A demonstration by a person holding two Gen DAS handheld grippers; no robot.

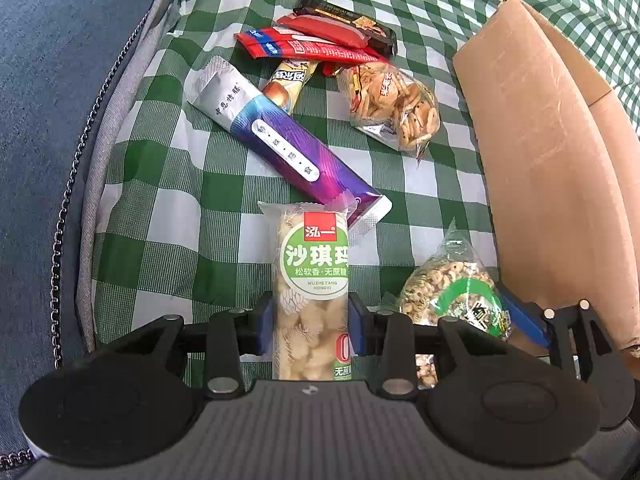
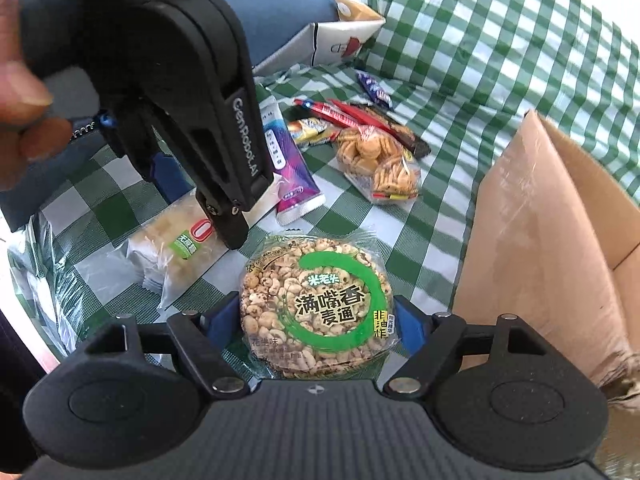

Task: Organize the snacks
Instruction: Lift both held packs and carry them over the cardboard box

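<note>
A sachima bar in a clear wrapper with a green label (image 1: 312, 280) lies on the green-and-white checked cloth (image 1: 160, 208). My left gripper (image 1: 310, 328) is shut on it, a blue pad against each long side. In the right wrist view the same bar (image 2: 180, 252) lies under the left gripper (image 2: 192, 208), which points steeply down. A round puffed-grain cake with a green ring on its wrapper (image 2: 316, 304) rests on the cloth. My right gripper (image 2: 316, 324) holds it with wide jaws, pads touching both edges. The cake (image 1: 452, 292) also shows beside a right finger (image 1: 520, 318).
An open cardboard box (image 2: 540, 240) stands at the right, close to the cake. Beyond lie a purple-and-silver pack (image 1: 280, 140), a clear bag of small biscuits (image 1: 392, 100), red stick packs (image 1: 320, 46) and a dark bar (image 1: 352, 20). A blue cushion (image 1: 48, 80) borders the left.
</note>
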